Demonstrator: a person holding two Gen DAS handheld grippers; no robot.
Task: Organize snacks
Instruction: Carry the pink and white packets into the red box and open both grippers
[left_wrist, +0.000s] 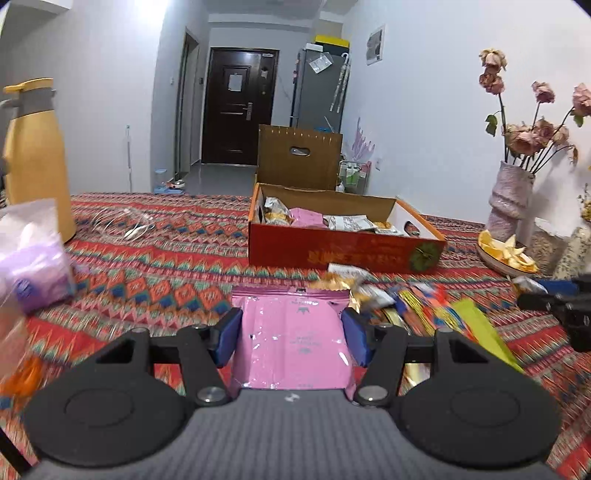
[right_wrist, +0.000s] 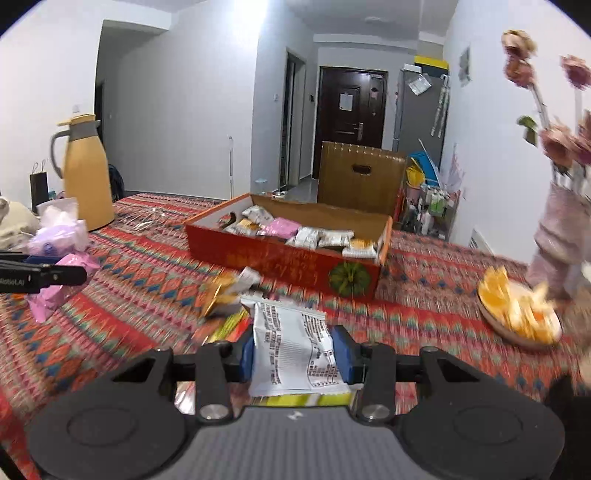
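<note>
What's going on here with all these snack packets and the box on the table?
A person is sorting snacks with two handheld grippers. The left gripper is clamped on a pink packet, the right gripper on a white printed packet. Ahead, an open red box already holds several packets. More loose snacks lie on the patterned tablecloth before it.

Loose snack packets (left_wrist: 373, 291) are lying on the patterned cloth just before the red box (left_wrist: 343, 251), crowding the direct way to its near wall, while the box's top is standing open and half filled. To the left, bare cloth (left_wrist: 166, 258) is offering a clear lane between the box and the yellow jug (left_wrist: 33, 158). On the right, a fruit plate (right_wrist: 517, 314) and flower vase (right_wrist: 554, 236) are hemming that side in.
</note>
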